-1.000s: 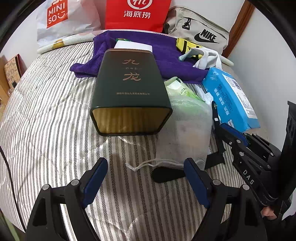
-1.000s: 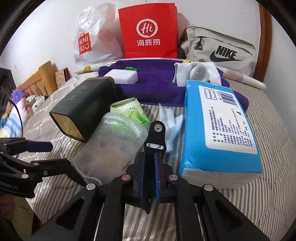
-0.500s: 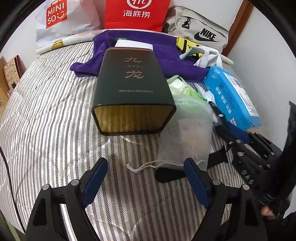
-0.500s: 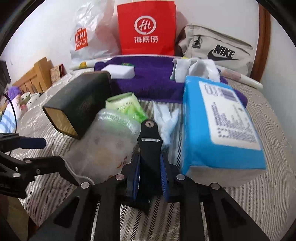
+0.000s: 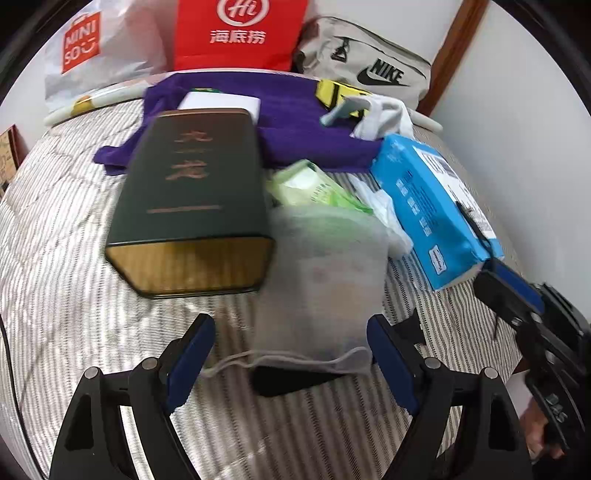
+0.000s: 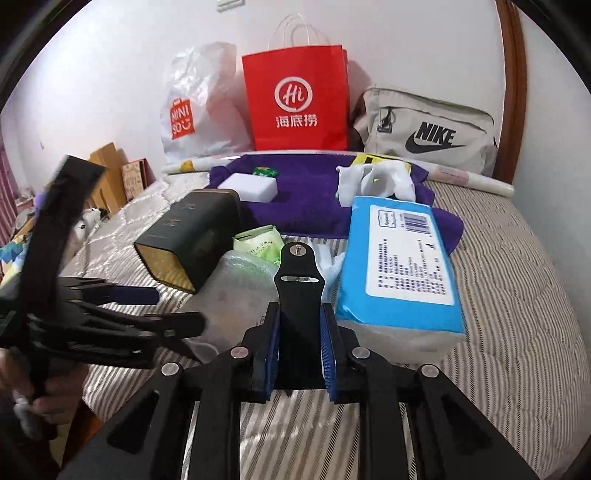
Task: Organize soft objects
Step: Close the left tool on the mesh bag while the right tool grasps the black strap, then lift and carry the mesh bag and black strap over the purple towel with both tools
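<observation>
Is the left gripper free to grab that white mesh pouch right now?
Probably yes: the left gripper is open, the mesh pouch lies just ahead with its drawstring end between the fingers, nothing blocking.

The left wrist camera sits just behind its own fingers (image 5: 192, 354) and looks steeply down at the striped bed (image 5: 74, 258), very close. The right wrist camera looks from the bed's right side, tilted less, so it sees more wall. Both views face the headboard end and share the dark box (image 5: 192, 192) (image 6: 188, 236), blue pack (image 5: 432, 206) (image 6: 399, 262) and red bag (image 5: 236, 33) (image 6: 295, 99).
</observation>
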